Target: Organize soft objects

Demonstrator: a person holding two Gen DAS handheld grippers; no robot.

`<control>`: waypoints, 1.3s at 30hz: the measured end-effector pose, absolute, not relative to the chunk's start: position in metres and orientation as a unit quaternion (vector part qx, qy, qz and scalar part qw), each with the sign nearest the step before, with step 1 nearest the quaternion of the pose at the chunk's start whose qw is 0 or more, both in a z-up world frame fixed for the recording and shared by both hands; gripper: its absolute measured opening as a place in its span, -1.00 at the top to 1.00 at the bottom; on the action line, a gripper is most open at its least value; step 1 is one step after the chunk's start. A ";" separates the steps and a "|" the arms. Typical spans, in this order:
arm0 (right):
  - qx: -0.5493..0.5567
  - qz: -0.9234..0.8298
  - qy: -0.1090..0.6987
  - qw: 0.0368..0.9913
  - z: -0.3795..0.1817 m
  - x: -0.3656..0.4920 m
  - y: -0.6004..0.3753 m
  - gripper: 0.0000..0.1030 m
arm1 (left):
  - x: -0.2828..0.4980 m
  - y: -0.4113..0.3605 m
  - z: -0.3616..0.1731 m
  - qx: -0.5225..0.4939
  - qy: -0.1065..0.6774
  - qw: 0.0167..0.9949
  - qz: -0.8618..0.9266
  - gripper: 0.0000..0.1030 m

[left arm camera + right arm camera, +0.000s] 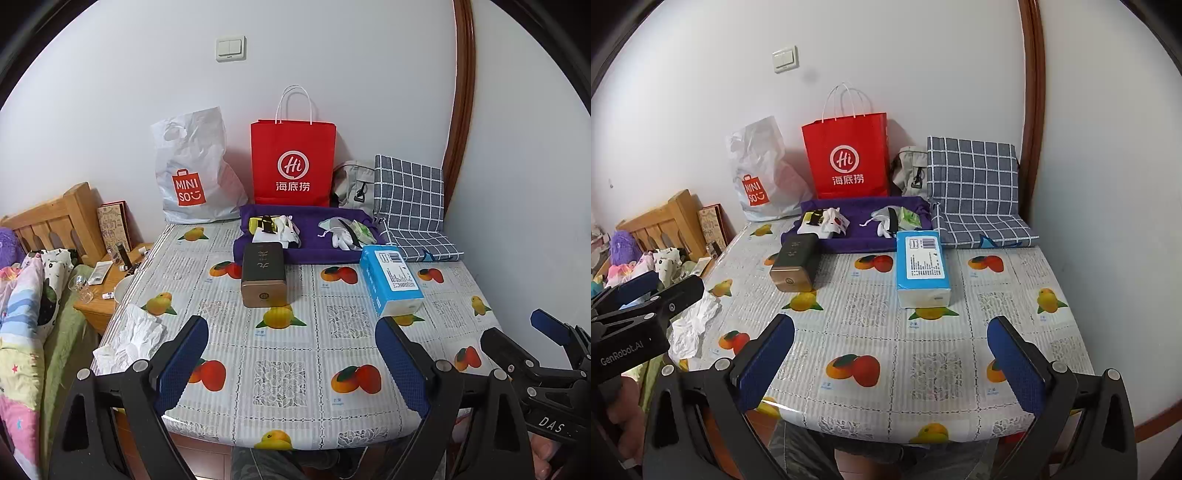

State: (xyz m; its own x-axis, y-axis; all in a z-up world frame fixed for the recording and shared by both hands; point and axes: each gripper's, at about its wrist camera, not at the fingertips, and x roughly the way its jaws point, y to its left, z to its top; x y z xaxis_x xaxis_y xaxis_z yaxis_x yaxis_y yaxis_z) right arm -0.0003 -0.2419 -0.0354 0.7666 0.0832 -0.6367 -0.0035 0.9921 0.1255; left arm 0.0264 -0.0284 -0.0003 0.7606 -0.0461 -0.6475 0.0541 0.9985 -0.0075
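A purple cloth point(325, 254) point(857, 214) lies spread at the back of the table with small soft items on it, among them white gloves point(341, 236) point(882, 227). A blue-checked folded cloth point(410, 206) point(975, 188) leans at the back right. A blue tissue pack point(391, 278) point(921, 267) lies mid-table. Crumpled white paper point(127, 339) point(690, 326) sits at the left edge. My left gripper point(291, 341) hangs open over the near edge, nothing between its fingers. My right gripper point(890, 341) is likewise open and empty.
A dark gold-ended box point(264, 275) point(796, 264) lies left of the tissue pack. A red paper bag point(293, 162) point(849, 158) and a white Miniso bag point(192, 173) point(761, 173) stand against the wall. The fruit-print tablecloth point(280, 380) covers the table. A bed point(26, 306) and nightstand point(99, 291) are on the left.
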 end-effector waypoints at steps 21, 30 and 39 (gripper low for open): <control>0.058 0.028 0.337 0.939 -0.033 -0.003 -0.237 -1.00 | 0.026 -0.027 0.000 0.006 0.345 0.938 -0.028 -0.78; 0.057 0.029 0.337 0.939 -0.034 -0.003 -0.239 -1.00 | 0.026 -0.027 -0.001 0.004 0.346 0.938 -0.027 -0.78; 0.057 0.029 0.337 0.939 -0.033 -0.003 -0.238 -1.00 | 0.026 -0.027 -0.001 0.004 0.346 0.938 -0.027 -0.78</control>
